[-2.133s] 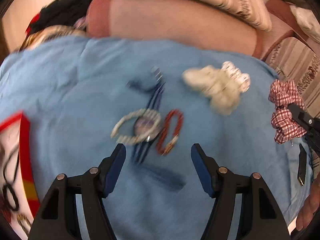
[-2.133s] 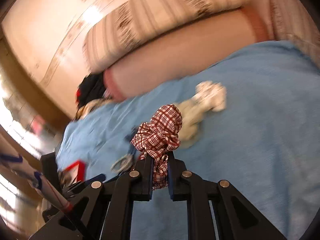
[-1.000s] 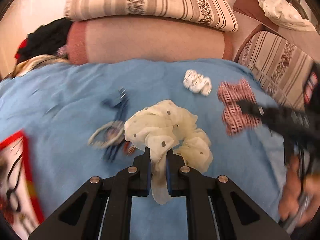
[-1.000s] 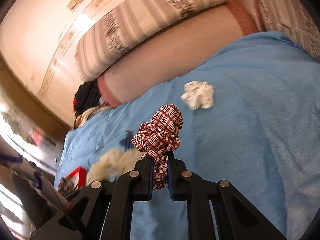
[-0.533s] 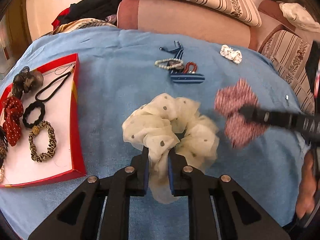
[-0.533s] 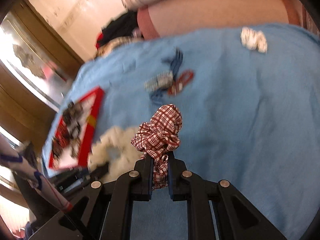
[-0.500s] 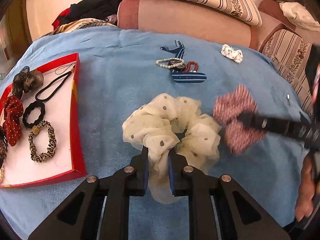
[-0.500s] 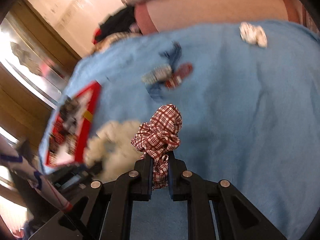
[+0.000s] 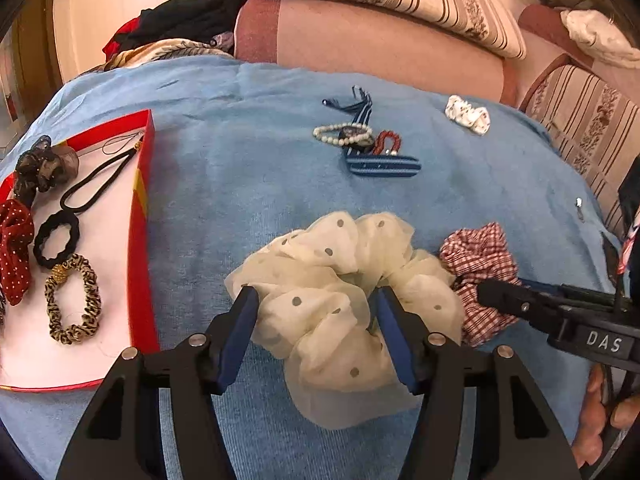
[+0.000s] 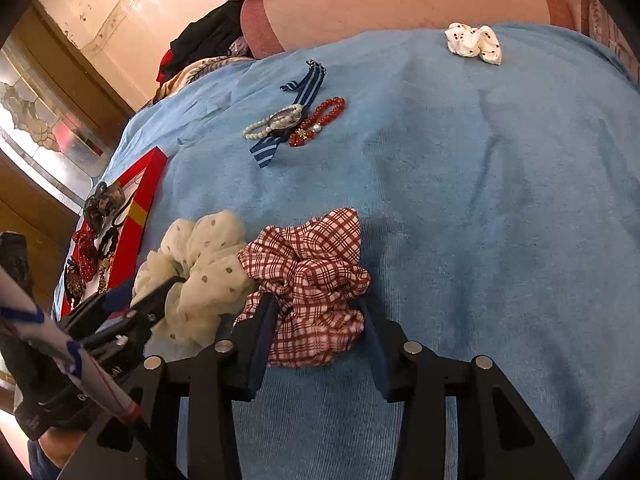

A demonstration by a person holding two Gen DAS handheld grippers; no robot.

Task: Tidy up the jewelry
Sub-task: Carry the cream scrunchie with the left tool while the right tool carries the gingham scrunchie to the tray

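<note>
A cream dotted scrunchie (image 9: 340, 284) lies on the blue cloth (image 9: 248, 184), and my left gripper (image 9: 314, 316) is open around it. It also shows in the right wrist view (image 10: 196, 268). A red checked scrunchie (image 10: 308, 280) lies right beside it, touching it, and my right gripper (image 10: 316, 316) is open around it; it also shows in the left wrist view (image 9: 478, 264). A red-edged tray (image 9: 140, 216) at the left holds several hair ties and scrunchies.
Further back lie a pearl bracelet (image 9: 340, 136), a watch on a blue striped strap (image 9: 380, 166), a red bead bracelet (image 9: 387, 142) and a small white scrunchie (image 9: 468, 114). Cushions (image 9: 380, 40) and a clothes pile line the far edge.
Both grippers came down to the cloth beside the tray and opened. The cream and red checked scrunchies were let go and now lie side by side.
</note>
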